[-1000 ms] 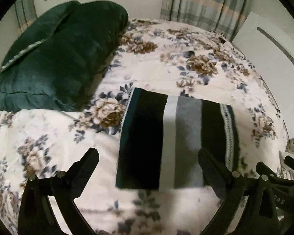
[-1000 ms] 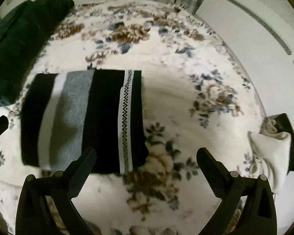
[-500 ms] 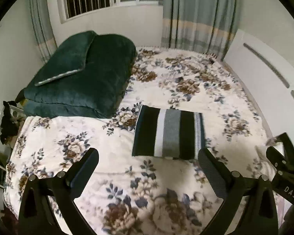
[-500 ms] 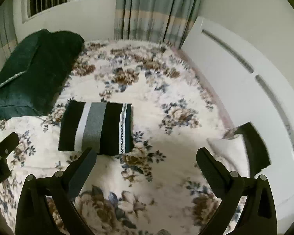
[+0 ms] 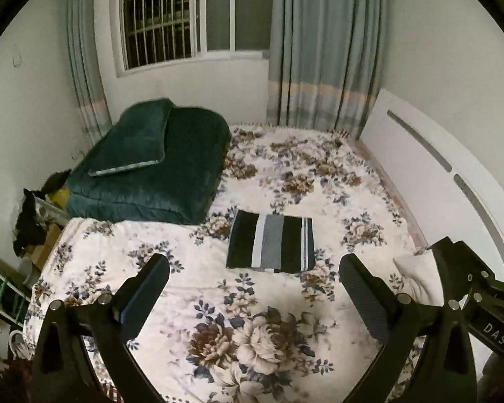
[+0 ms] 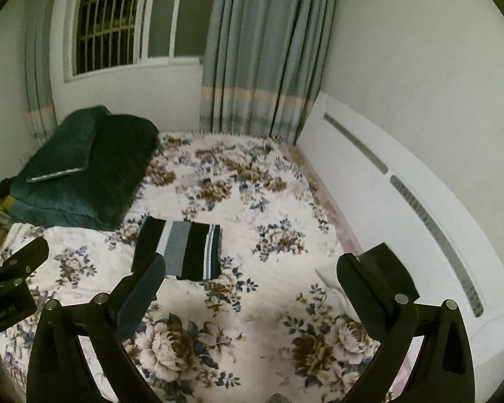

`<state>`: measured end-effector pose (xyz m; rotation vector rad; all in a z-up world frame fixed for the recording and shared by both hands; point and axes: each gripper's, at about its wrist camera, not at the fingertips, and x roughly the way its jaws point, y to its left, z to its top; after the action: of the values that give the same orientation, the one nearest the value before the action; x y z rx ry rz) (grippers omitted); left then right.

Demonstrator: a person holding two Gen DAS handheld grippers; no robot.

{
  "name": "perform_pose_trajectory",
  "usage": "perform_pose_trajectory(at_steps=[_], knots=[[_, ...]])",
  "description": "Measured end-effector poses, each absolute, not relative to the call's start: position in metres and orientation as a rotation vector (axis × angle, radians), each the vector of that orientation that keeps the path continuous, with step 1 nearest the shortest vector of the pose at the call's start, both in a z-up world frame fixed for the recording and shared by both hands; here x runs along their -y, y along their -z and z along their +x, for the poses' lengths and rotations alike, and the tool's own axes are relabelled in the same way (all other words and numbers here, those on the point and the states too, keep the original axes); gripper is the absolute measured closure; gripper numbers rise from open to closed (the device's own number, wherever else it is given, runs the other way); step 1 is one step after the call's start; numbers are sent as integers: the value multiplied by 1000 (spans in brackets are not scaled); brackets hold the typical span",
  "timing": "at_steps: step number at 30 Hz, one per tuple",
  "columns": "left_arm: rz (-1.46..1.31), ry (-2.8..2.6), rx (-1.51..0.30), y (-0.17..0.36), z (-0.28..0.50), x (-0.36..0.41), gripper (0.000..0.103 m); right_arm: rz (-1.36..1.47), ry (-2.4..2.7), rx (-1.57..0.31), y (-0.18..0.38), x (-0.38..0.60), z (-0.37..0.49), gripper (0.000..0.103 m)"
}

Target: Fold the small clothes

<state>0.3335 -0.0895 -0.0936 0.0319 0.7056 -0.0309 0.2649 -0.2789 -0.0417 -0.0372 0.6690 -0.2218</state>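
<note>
Bed (image 5: 191, 288), floral blanket; folded striped garment (image 5: 272, 243) lies flat mid-bed. Left tool (image 5: 252, 288) and right tool (image 6: 248, 285) both spread, empty, above it.

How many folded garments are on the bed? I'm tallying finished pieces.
1: the striped garment lies flat mid-bed. A white item near the headboard side is partly hidden; its state is unclear.
</note>
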Motion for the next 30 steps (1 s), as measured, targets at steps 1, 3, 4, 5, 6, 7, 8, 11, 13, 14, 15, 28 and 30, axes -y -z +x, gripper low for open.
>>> perform_pose_trajectory(at_steps=[1,3,4,5,6,7,8,11,13,14,15,28,30], knots=[[31,34,-695,87,325,90,0,-33,216,-660,34,280,256,0],[30,26,-679,79,312,91,0,-24,208,-643,20,281,238,0],[25,29,-674,75,306,91,0,-18,204,-635,15,281,230,0],[18,31,-670,71,300,91,0,-15,200,-629,10,282,223,0],[20,27,-665,68,296,91,0,-12,197,-623,5,282,216,0],[23,26,-659,65,292,91,0,-9,193,-618,1,284,212,0],[23,27,-654,63,288,92,0,-7,191,-615,-2,285,206,0],[23,22,-647,59,277,92,0,-2,188,-600,-11,286,193,0],[18,22,-650,58,273,93,0,1,184,-595,-15,287,187,0],[14,24,-651,58,270,93,0,2,184,-592,-17,288,183,0],[14,22,-653,58,268,94,0,0,183,-591,-17,288,181,0],[5,-8,-631,56,256,98,0,0,157,-607,-19,293,180,0],[5,-12,-635,57,254,99,0,-2,156,-607,-19,292,180,0]])
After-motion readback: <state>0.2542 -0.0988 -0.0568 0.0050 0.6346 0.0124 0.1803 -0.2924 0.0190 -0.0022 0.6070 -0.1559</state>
